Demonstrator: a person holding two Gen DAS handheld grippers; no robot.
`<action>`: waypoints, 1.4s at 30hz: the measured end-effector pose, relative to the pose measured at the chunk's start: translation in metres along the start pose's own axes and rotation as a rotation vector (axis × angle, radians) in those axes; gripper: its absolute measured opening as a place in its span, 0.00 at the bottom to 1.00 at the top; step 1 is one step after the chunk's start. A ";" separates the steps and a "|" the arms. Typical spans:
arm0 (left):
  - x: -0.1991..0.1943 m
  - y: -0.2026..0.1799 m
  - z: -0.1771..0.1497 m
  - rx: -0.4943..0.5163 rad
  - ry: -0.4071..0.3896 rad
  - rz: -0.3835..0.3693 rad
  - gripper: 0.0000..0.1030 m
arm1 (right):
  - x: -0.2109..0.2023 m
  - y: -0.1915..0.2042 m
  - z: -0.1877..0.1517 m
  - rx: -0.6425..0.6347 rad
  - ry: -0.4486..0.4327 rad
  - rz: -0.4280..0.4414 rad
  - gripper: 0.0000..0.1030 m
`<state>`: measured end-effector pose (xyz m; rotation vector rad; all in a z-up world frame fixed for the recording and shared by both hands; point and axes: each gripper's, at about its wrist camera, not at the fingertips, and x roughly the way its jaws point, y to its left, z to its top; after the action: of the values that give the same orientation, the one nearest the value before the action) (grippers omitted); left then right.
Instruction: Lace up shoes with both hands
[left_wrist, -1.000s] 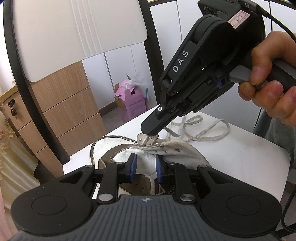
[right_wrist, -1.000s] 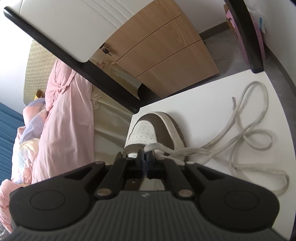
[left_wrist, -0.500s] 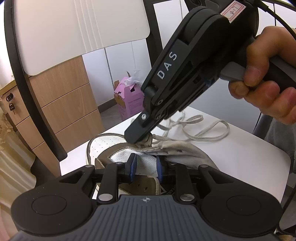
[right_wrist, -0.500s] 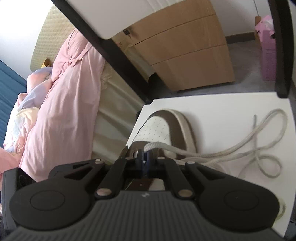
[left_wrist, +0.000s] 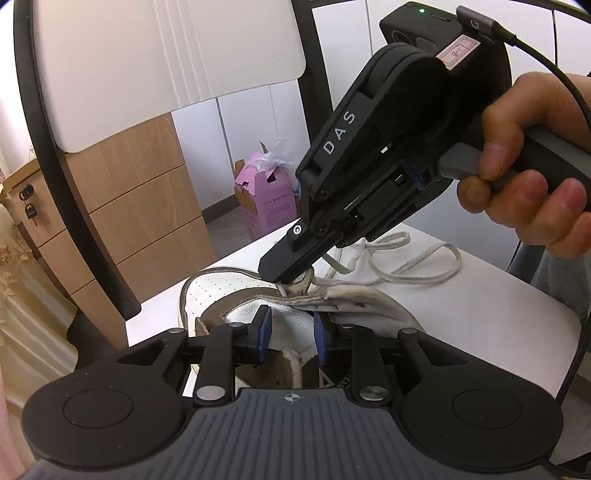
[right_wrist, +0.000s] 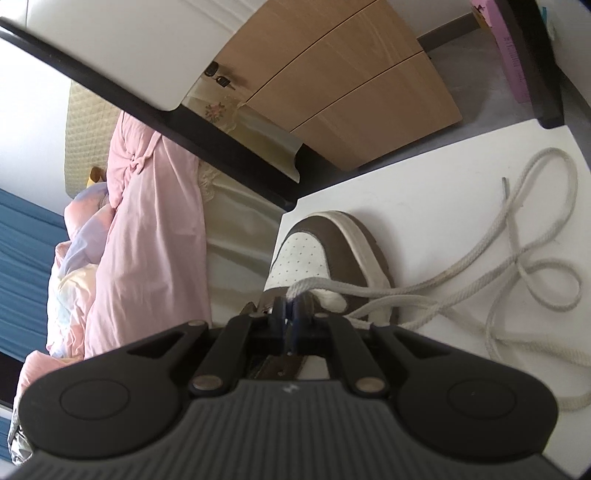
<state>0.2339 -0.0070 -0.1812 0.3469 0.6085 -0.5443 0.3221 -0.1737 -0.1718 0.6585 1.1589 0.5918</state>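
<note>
Near the front left corner of your white tabletop (right_wrist: 424, 192), the brown-and-white perforated leather sneaker (right_wrist: 321, 251) sits with its toe close to the table's edge; a black curved chair frame (left_wrist: 74, 206) rises just past that edge. To the sneaker's right the table is bare except for loose loops of the cream woven shoelace (right_wrist: 517, 258). Your right gripper (left_wrist: 286, 271) is clenched on a stretch of that lace right over the sneaker's eyelet row, its pads pinching the rope-textured cord. Your left gripper (left_wrist: 290, 330) stands parted, blue pads (left_wrist: 264, 332) either side of the smooth white tongue without pressing it. Your right hand (left_wrist: 535, 184) wraps the grey handle.
</note>
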 end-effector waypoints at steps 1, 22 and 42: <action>0.001 -0.001 -0.001 0.011 -0.002 0.002 0.27 | -0.001 0.001 0.000 -0.006 -0.001 -0.011 0.04; 0.016 -0.013 -0.008 0.196 0.004 0.006 0.36 | 0.002 0.002 -0.006 -0.060 0.008 -0.051 0.03; 0.012 0.003 -0.002 0.066 -0.023 0.000 0.23 | 0.004 0.004 -0.003 -0.087 0.045 -0.042 0.04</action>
<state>0.2432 -0.0079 -0.1895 0.4022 0.5697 -0.5680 0.3200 -0.1674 -0.1725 0.5473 1.1791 0.6202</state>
